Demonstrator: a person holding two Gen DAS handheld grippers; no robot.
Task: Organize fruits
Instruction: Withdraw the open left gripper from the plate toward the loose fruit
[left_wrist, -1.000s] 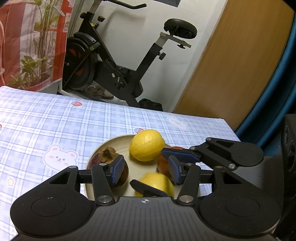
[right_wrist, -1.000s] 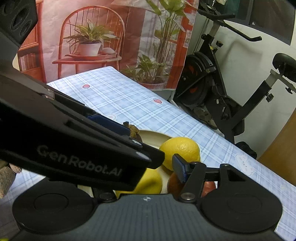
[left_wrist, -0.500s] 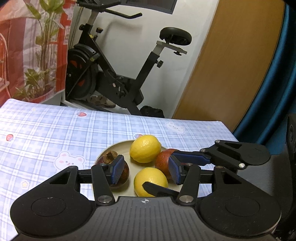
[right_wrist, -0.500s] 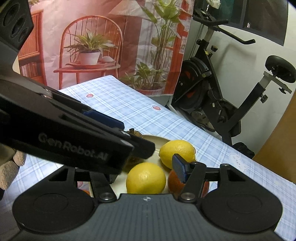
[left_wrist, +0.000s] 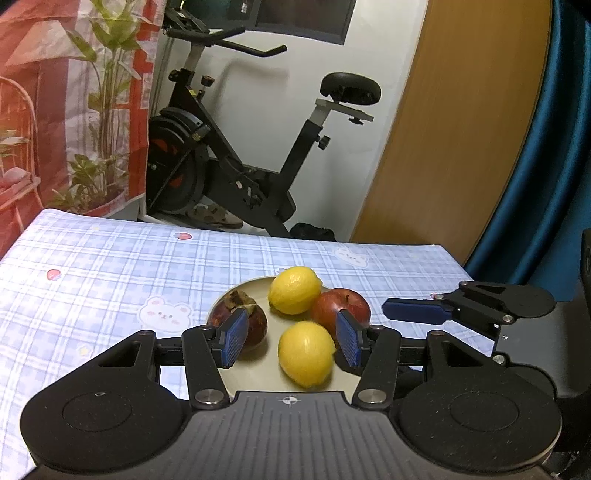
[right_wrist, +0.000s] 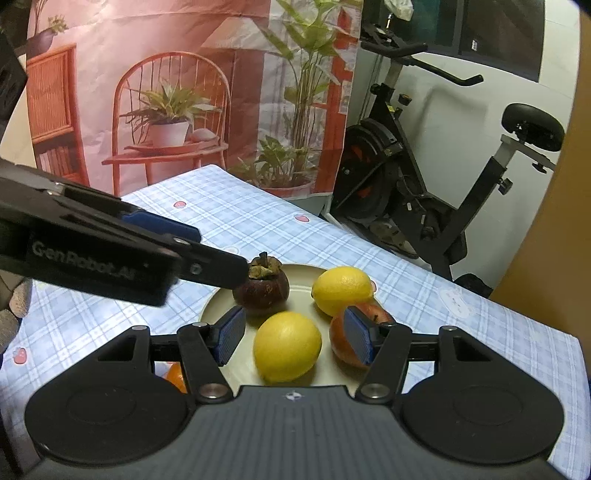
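Observation:
A cream plate (left_wrist: 255, 373) on the checked cloth holds a dark mangosteen (left_wrist: 255, 325), a red apple (left_wrist: 338, 304) and two lemons, one far (left_wrist: 294, 290) and one near (left_wrist: 306, 352). My left gripper (left_wrist: 291, 341) hovers open above the near lemon, its pads apart and touching nothing. In the right wrist view, the plate (right_wrist: 299, 271) shows the mangosteen (right_wrist: 262, 286), far lemon (right_wrist: 341, 290), near lemon (right_wrist: 287, 345) and apple (right_wrist: 341, 349). My right gripper (right_wrist: 294, 335) is open over them and holds nothing.
An orange fruit (right_wrist: 176, 376) lies on the cloth left of the plate, half hidden by my right gripper. An exercise bike (left_wrist: 236, 162) stands past the table's far edge, beside a printed backdrop (right_wrist: 166, 92) and a wooden door (left_wrist: 461, 129).
Both grippers have drawn back and risen from the plate. The near lemon, half hidden before, now shows whole. The right gripper's finger has moved off to the plate's right.

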